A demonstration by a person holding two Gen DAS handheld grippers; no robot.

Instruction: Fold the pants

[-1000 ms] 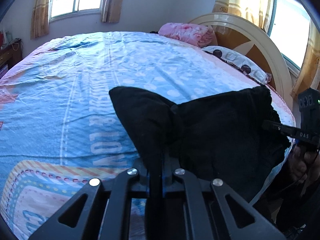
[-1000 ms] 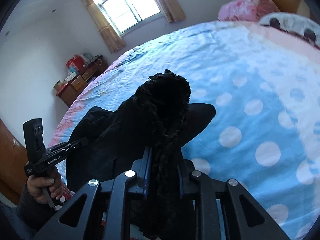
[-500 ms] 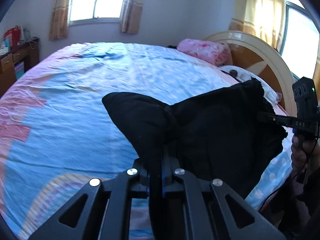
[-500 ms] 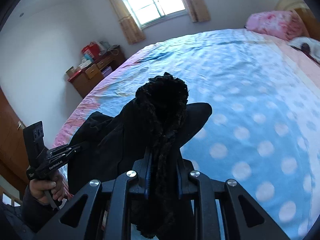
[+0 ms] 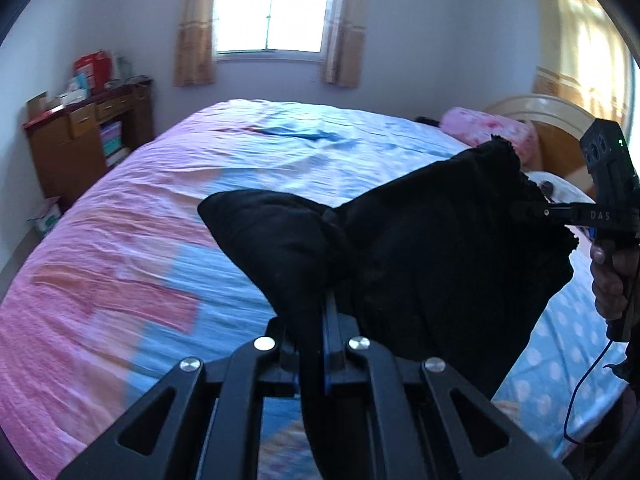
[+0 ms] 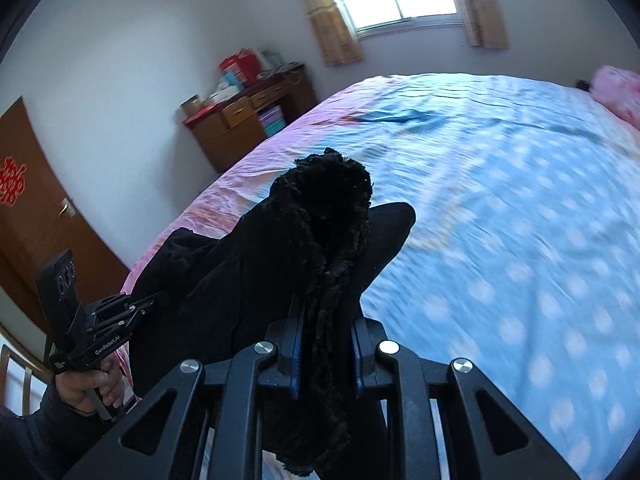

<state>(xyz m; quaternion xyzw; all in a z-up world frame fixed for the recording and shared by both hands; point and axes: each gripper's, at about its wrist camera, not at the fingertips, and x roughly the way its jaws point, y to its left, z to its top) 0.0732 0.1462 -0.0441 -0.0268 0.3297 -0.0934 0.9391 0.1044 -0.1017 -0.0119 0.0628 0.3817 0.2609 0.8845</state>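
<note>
Black fleece-lined pants hung bunched in mid-air above the pink-and-blue bedspread, the left hand-held gripper and right hand-held gripper each clamped on an edge, with no fold apparently laid down yet.

The pants hang above the near part of the bed, between the two grippers. The left gripper holds one end, the right gripper holds the other end. Behind the bed is a window. A wooden desk stands left of the bed. A pillow lies at the headboard, on the right.
</note>
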